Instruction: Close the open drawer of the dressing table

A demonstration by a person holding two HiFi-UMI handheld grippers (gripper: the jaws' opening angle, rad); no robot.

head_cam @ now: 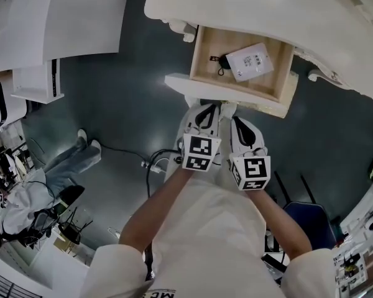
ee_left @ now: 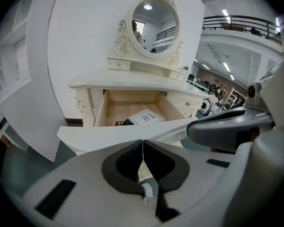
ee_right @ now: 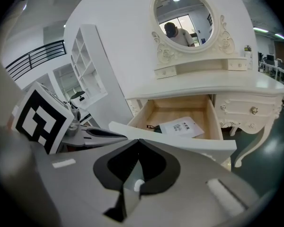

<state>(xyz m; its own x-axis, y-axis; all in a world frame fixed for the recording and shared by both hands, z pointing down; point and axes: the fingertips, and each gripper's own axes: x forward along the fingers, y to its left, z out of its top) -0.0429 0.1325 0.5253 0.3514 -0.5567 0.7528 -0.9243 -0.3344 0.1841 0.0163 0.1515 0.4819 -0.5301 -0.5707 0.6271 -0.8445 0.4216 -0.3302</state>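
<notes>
Faces open drawer point(head_cam: 236, 98) of dressing table point(head_cam: 267, 11), upper-centre of head view, front panel crosswise, just ahead of L gripper point(head_cam: 203, 115) & R gripper point(head_cam: 239, 124), both closed tight on nothing, equally near.

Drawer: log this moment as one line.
drawer: open, white packet inside | left gripper: shut, empty, at drawer front | right gripper: shut, empty, at drawer front
</notes>
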